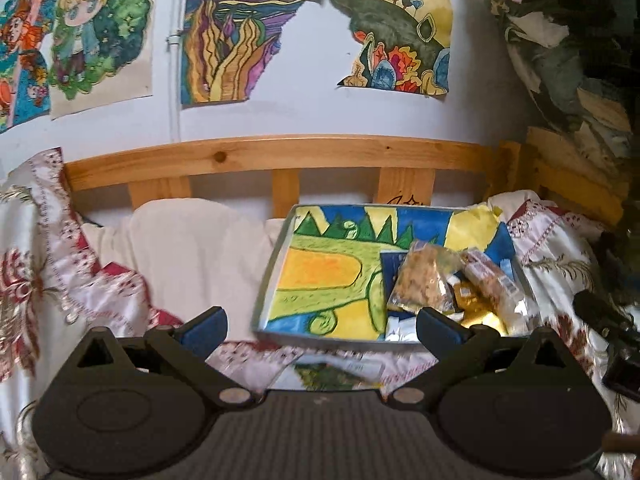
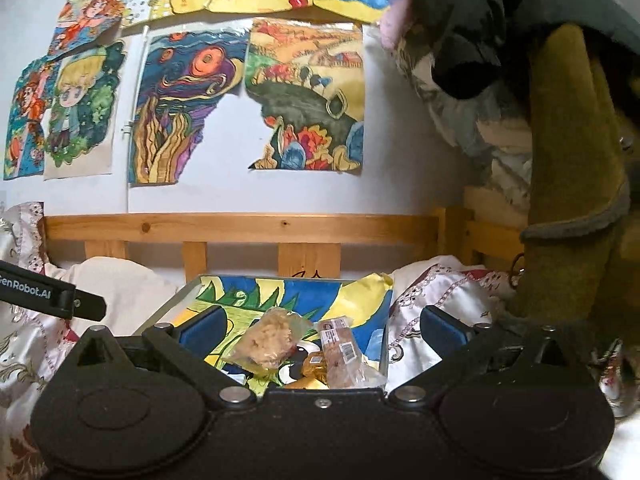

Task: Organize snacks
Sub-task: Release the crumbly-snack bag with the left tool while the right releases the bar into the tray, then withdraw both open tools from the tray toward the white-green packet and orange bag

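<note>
A shallow tray (image 1: 276, 264) lined with a bright painted sheet lies on the bed; its left rim shows in the right wrist view too (image 2: 168, 312). Several snacks lie in its right half: a clear bag of pale crunchy pieces (image 1: 420, 284) (image 2: 268, 344), a long wrapped bar (image 1: 492, 280) (image 2: 340, 356), and gold foil sweets (image 1: 472, 308) (image 2: 312, 368). My left gripper (image 1: 320, 330) is open and empty, in front of the tray's near edge. My right gripper (image 2: 320, 332) is open wide, empty, with the snacks seen between its fingers, beyond them.
A white and red embroidered cover (image 1: 52, 280) drapes the bed around the tray. A wooden rail (image 1: 280, 156) runs behind, under drawings on the wall (image 2: 188, 108). Piled fabric and an olive cloth (image 2: 568, 160) stand at the right. The other gripper's black body (image 2: 48, 296) juts in from the left.
</note>
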Motion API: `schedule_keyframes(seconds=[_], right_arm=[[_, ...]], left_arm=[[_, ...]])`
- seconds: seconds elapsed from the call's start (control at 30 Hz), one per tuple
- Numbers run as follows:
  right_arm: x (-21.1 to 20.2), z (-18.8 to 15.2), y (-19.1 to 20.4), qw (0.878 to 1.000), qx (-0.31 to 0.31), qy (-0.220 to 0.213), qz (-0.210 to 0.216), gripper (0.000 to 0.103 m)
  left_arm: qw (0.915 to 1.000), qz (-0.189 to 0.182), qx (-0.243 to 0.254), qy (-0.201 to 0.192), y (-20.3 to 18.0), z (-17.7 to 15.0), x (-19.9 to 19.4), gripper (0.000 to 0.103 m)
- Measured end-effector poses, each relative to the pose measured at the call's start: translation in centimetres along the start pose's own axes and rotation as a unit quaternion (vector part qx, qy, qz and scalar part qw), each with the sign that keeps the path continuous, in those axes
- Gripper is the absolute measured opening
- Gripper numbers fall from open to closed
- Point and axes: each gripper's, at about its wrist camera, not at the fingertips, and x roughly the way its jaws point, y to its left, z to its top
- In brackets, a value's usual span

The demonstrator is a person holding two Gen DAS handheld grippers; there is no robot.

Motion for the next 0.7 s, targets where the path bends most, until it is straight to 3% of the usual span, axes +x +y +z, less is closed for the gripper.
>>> schedule_keyframes(seconds=[0.47,0.7], right_arm=[[-6.1,-1.7,3.4,0.999,-0.019,0.02,0.021,0.102],[-8.0,-2.8,6.0,0.998,-0.039,0.033,0.04,0.102]], left_arm=[[0.999,0.018,0.026,0.031,2.3,-5.8,-5.4,0.102],[0.9974,0.022,-0.007,0.068,4.9,-8.4,-6.5,0.102]])
